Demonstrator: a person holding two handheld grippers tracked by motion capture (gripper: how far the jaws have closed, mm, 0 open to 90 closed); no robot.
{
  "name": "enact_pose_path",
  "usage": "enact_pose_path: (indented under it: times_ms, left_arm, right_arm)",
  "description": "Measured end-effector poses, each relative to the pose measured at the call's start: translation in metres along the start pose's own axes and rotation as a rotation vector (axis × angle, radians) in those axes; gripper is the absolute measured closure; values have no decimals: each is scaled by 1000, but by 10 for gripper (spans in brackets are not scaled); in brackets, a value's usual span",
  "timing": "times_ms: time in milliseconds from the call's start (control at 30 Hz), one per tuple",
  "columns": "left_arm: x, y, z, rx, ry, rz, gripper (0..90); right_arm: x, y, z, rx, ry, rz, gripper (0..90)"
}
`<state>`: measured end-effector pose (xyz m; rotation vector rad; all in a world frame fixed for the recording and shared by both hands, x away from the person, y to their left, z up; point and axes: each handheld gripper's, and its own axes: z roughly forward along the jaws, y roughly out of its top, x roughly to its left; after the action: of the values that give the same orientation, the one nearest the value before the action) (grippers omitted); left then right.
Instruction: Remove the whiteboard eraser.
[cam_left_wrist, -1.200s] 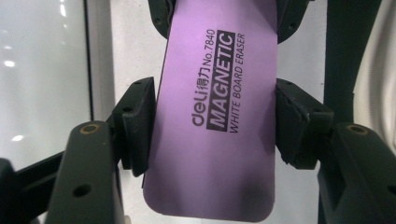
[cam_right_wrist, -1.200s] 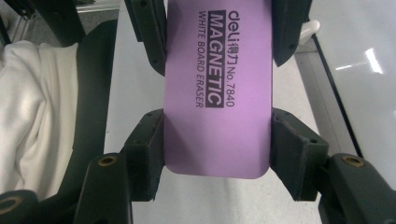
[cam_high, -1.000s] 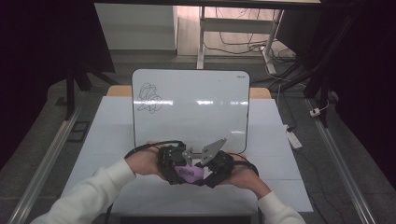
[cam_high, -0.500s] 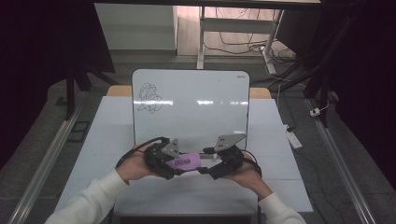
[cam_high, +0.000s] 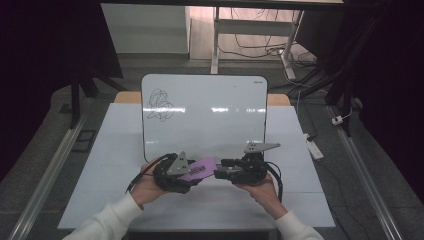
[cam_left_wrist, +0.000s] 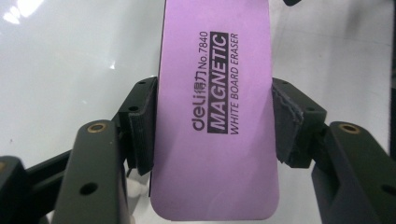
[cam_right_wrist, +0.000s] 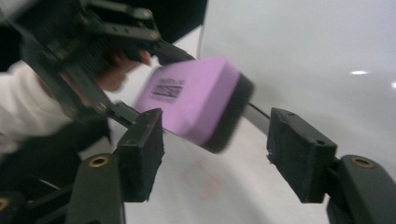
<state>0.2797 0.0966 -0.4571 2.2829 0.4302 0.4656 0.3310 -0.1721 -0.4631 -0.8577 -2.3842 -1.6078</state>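
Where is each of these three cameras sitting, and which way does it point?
High view: above the table's near edge, looking forward and down at the whiteboard; sleeves, hands, both claws.
Left gripper view: on the left claw, looking along its jaws clamped on the purple eraser.
Right gripper view: on the right claw, jaws open, facing the left claw.
All share the eraser.

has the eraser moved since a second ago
Yes. The eraser, held by the left gripper, has come toward the near table edge, farther below the whiteboard's bottom edge, and now lies more level.
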Motion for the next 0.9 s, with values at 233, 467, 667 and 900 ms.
enact_pose_path:
  times_ms: [233, 467, 667, 900]
  left_arm:
    - [-13, 1, 5, -28, 89, 55, 402]
    - [-20, 2, 12, -15, 183, 88, 377]
    - [-27, 8, 12, -21, 248, 87, 245]
    - [-28, 14, 22, 5, 281, 85, 315]
  right_arm:
    - [-7, 0, 3, -44, 53, 129, 545]
    - [-8, 0, 2, -84, 40, 172, 651]
    - [-5, 1, 0, -124, -19, 163, 675]
    - [12, 5, 4, -121, -67, 106, 681]
